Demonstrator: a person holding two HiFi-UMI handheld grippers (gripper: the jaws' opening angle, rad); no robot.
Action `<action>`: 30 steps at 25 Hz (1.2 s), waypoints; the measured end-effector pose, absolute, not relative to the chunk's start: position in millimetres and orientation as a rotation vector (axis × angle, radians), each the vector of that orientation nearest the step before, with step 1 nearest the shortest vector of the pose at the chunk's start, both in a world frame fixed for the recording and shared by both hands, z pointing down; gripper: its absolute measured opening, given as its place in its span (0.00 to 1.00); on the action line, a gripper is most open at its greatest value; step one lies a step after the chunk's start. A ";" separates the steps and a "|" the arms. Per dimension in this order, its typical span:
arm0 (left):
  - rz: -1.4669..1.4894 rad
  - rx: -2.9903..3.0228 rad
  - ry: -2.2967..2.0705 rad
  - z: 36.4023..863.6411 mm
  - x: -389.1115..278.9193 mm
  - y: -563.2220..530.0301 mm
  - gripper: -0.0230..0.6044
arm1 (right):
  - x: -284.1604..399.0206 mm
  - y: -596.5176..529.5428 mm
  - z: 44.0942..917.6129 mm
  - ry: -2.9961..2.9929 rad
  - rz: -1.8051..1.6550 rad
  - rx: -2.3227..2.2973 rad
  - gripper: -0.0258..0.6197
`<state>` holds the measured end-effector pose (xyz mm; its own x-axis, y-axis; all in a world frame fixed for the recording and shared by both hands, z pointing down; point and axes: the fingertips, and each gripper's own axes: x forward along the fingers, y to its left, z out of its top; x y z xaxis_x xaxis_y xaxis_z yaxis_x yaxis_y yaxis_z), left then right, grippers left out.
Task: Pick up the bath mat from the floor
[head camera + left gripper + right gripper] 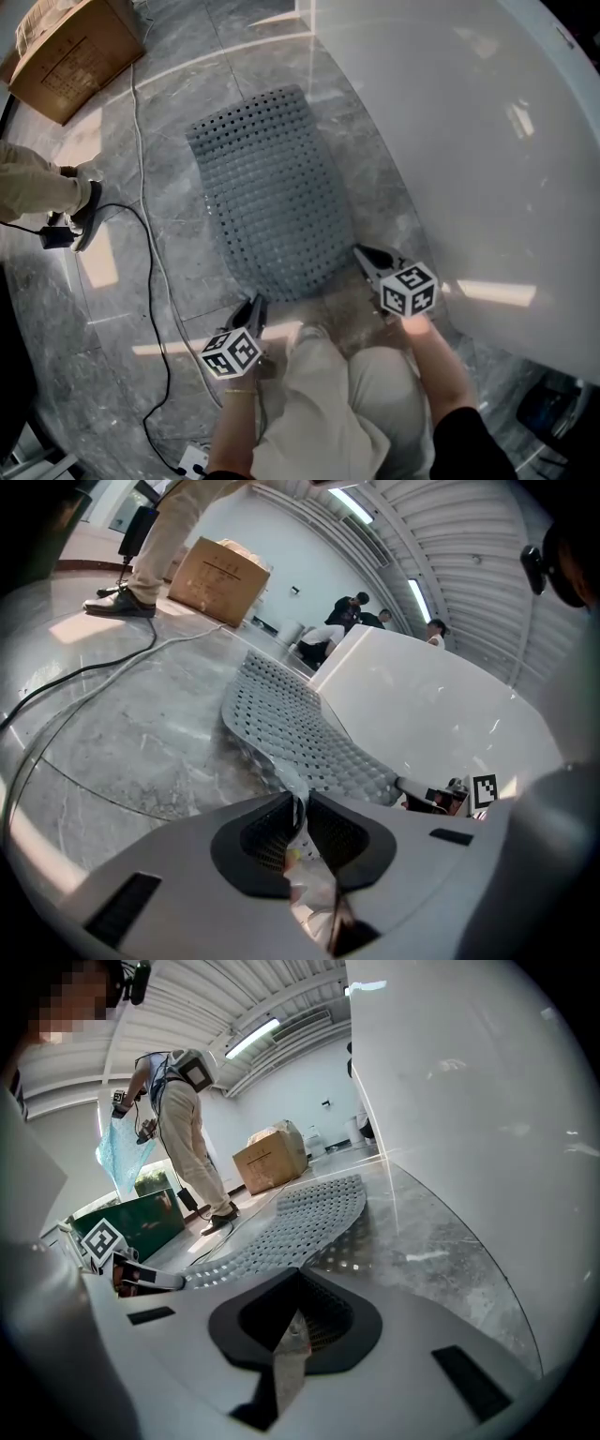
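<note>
Grey marbled floor tiles [178,131] are gleaming under the lights, and a white bathtub [469,141] is curving along the right side of the head view. The grey perforated bath mat [272,197] is lying on the floor just beside the tub. Its far end is resting flat on the tiles and its near edge is rising off them, up to the two grippers.

The left gripper [258,302] is clenching the mat's near left corner. In the left gripper view its jaws are pressing together on a thin fold of that edge. The right gripper [361,253] is pinching the near right corner next to the tub wall, its jaws squeezed tight on the mat (only a sliver of material is showing between the pads).

A cardboard box [70,52] is sitting on the floor at the far left. A black cable [150,253] is snaking across the tiles left of the mat. Another person's shoe [86,211] is standing at the left edge, well apart from the mat.
</note>
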<state>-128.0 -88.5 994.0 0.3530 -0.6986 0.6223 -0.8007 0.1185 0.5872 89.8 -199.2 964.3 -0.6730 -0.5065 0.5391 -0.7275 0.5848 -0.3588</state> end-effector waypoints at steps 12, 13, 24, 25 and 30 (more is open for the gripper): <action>0.114 1.564 -1.397 995.8 -128.2 -87.4 0.06 | 90.1 -199.9 964.3 -2.439 0.796 0.996 0.06; 0.122 1.572 -1.397 994.6 -127.4 -87.7 0.06 | 89.9 -199.5 963.5 -2.439 0.795 0.993 0.06; 0.157 1.615 -1.404 977.0 -120.0 -93.5 0.06 | 83.2 -196.3 951.1 -2.440 0.810 0.978 0.06; 0.168 1.619 -1.405 973.6 -119.2 -93.6 0.06 | 82.1 -195.0 948.4 -2.438 0.817 0.976 0.06; 0.206 1.616 -1.411 944.1 -118.5 -88.3 0.06 | 77.5 -181.2 927.6 -2.415 0.882 0.970 0.06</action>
